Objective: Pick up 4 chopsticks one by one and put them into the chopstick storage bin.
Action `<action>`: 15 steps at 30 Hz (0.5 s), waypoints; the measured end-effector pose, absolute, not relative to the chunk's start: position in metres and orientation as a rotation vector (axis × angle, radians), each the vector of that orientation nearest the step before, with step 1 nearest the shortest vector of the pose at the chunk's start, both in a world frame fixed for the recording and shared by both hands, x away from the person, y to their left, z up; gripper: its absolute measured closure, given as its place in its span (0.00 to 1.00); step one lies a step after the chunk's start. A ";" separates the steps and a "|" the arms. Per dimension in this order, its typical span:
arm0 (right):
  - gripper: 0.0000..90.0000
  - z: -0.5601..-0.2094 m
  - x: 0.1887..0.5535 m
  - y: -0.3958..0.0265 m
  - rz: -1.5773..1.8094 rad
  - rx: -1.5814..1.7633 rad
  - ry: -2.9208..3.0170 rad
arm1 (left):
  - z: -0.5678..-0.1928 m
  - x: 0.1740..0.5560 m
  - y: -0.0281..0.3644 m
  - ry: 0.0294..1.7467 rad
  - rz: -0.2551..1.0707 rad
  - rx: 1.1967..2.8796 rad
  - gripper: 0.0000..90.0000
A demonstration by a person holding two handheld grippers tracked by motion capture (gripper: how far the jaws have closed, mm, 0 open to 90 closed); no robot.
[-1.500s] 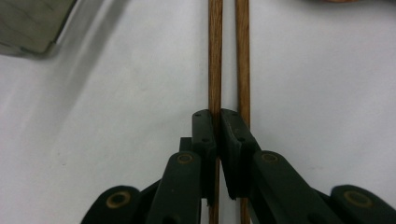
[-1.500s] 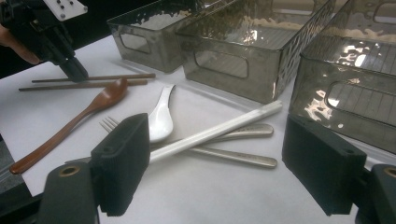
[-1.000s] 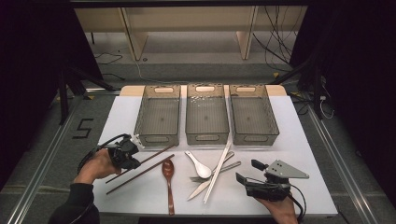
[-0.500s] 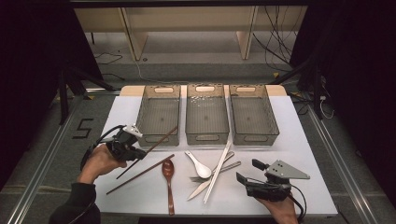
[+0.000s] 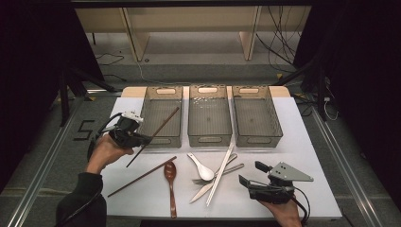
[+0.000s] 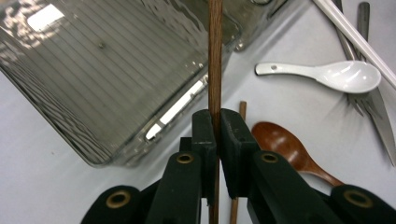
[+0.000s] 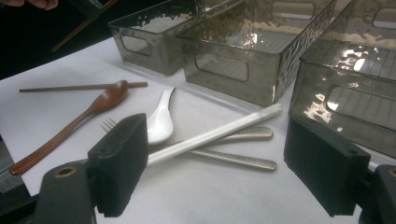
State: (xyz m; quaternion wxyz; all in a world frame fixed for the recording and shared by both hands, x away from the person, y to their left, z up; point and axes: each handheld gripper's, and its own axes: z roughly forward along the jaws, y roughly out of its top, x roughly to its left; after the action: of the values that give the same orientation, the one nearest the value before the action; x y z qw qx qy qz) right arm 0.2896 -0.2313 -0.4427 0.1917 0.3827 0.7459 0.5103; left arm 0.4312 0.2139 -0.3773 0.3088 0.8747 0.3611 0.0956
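Observation:
My left gripper is shut on a brown wooden chopstick, held up off the table at a slant. The stick's far end hangs over the left clear bin. In the left gripper view the chopstick runs straight up between the closed jaws of this gripper, above that bin's corner. A second brown chopstick lies on the white table. My right gripper rests at the front right, open and holding nothing; its jaws face the cutlery pile.
A brown wooden spoon, a white ceramic spoon, white chopsticks and a metal fork and knife lie at the front centre. The middle bin and right bin stand in a row behind them.
The left hand has risen and moved back toward the left bin, lifting one brown chopstick off the table. The other chopstick stays on the table. The right gripper has not moved.

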 end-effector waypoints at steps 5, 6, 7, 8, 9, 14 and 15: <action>0.25 -0.442 0.289 -0.232 1.433 1.075 2.090 | -0.368 0.441 0.211 0.947 0.295 2.277 0.94; 0.25 -0.442 0.289 -0.232 1.433 1.074 2.089 | -0.366 0.443 0.211 0.937 0.303 2.269 0.94; 0.25 -0.442 0.289 -0.232 1.435 1.077 2.089 | -0.365 0.446 0.210 0.930 0.305 2.257 0.94; 0.25 -0.442 0.289 -0.232 1.435 1.076 2.089 | -0.364 0.448 0.210 0.935 0.306 2.254 0.94; 0.25 -0.442 0.289 -0.231 1.434 1.074 2.089 | -0.363 0.451 0.210 0.936 0.317 2.254 0.94; 0.25 -0.443 0.289 -0.231 1.433 1.075 2.091 | -0.357 0.461 0.206 0.939 0.356 2.218 0.94; 0.25 -0.443 0.290 -0.231 1.433 1.073 2.091 | -0.355 0.463 0.205 0.939 0.366 2.215 0.94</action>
State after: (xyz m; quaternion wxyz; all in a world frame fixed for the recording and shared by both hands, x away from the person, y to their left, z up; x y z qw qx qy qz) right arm 0.2895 -0.2314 -0.4427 0.1932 0.3824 0.7454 0.5107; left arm 0.4630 0.2052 -0.3551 0.3466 0.8538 0.3619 0.1412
